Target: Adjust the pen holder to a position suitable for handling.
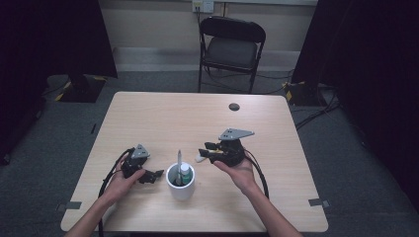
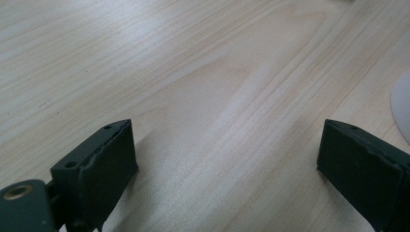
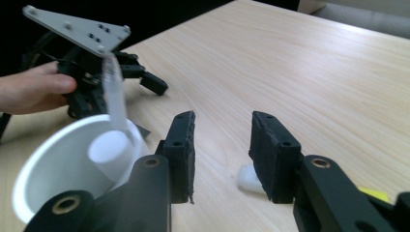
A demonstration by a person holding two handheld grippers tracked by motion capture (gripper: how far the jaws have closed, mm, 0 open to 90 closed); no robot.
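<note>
A white cup (image 1: 180,190) stands on the wooden table (image 1: 197,113) near its front edge, between my two grippers. In it stand a thin clear stick (image 1: 179,160) and a small bottle with a white cap (image 1: 185,170). My left gripper (image 1: 154,176) rests on the table just left of the cup, its jaws wide apart over bare wood (image 2: 227,128). My right gripper (image 1: 203,150) hovers right of the cup and points left, its jaws (image 3: 225,118) apart with nothing between them. A small white piece (image 3: 247,180) lies on the table, partly hidden behind its right jaw.
The cup's rim (image 2: 402,106) shows at the right edge of the left gripper view. A round dark grommet (image 1: 234,106) sits near the table's far edge. A black folding chair (image 1: 231,47) stands behind the table. Dark curtains hang on both sides.
</note>
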